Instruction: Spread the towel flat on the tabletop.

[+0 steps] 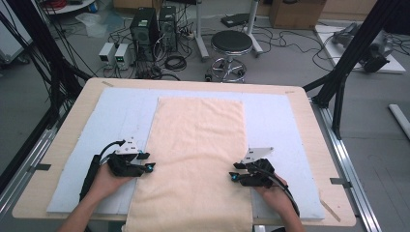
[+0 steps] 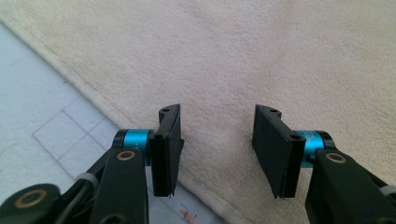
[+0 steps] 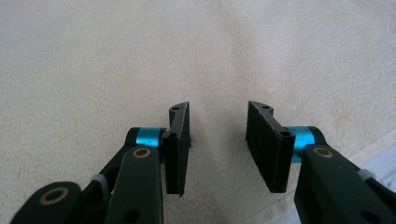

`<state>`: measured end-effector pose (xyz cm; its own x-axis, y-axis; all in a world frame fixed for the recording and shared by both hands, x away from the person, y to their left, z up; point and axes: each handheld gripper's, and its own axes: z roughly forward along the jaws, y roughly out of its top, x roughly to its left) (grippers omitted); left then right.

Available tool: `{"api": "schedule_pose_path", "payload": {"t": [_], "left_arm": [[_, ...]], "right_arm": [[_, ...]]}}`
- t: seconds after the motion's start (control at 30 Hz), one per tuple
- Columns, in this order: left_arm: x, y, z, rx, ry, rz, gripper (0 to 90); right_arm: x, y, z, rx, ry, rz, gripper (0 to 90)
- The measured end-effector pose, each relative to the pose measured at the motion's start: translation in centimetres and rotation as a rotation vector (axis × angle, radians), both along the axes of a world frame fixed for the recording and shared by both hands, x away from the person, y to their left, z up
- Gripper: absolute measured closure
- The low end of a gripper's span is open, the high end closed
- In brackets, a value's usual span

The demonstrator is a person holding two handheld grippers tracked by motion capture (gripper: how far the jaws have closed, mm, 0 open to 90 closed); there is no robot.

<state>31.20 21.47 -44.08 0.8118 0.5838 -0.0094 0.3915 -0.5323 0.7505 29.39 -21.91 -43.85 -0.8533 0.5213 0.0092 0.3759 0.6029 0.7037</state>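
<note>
Cream rectangular terry towel (image 1: 196, 159) lies flat at counter (image 1: 72, 121) centre on pale blue-white mat (image 1: 116, 111), long axis near-to-far, near end overhanging. Left gripper (image 1: 151, 167) at towel's left hem, right gripper (image 1: 232, 177) at right hem; both equally close. Jaws half-open, straddling cloth, nothing pinched. No obstruction nearby.

Towel (image 1: 196, 154) on mat (image 1: 121, 111), between grippers

Grey floor with tangled cables (image 1: 174, 60), black stool (image 1: 231, 42), computer towers (image 1: 144, 26).
</note>
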Motion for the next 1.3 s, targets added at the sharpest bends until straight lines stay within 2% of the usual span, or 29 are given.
{"api": "schedule_pose_path", "payload": {"t": [0.2,0.33,0.47,0.67,0.83,1.03,1.17,1.3], "left_arm": [[-0.4,0.3,0.2,0.016,-0.007,-0.002,53.4],[-0.5,0.5,0.4,0.031,-0.018,0.006,51.3],[-0.5,0.7,0.3,0.027,-0.008,0.014,49.2],[-0.3,1.1,0.4,0.008,0.0,0.035,42.1],[-0.1,1.3,0.6,-0.022,0.0,0.049,31.8],[-0.1,1.3,1.0,-0.036,-0.013,0.063,22.2],[-0.3,1.2,1.2,-0.045,-0.016,0.077,19.1],[-0.4,1.2,1.5,-0.043,-0.021,0.074,18.1]], "right_arm": [[-0.3,0.0,0.1,-0.003,0.003,0.003,57.9],[-0.5,-0.1,0.4,0.027,0.003,0.024,55.7],[-0.6,0.3,0.1,-0.006,0.004,0.036,54.7],[-0.3,0.2,0.1,0.001,0.009,0.04,51.1],[0.4,0.1,0.5,0.057,-0.007,-0.006,40.9],[1.5,0.3,0.8,0.083,-0.018,-0.068,26.1],[2.0,0.4,1.1,0.114,-0.027,-0.097,21.5],[2.2,0.3,1.0,0.103,-0.029,-0.103,19.5]]}}
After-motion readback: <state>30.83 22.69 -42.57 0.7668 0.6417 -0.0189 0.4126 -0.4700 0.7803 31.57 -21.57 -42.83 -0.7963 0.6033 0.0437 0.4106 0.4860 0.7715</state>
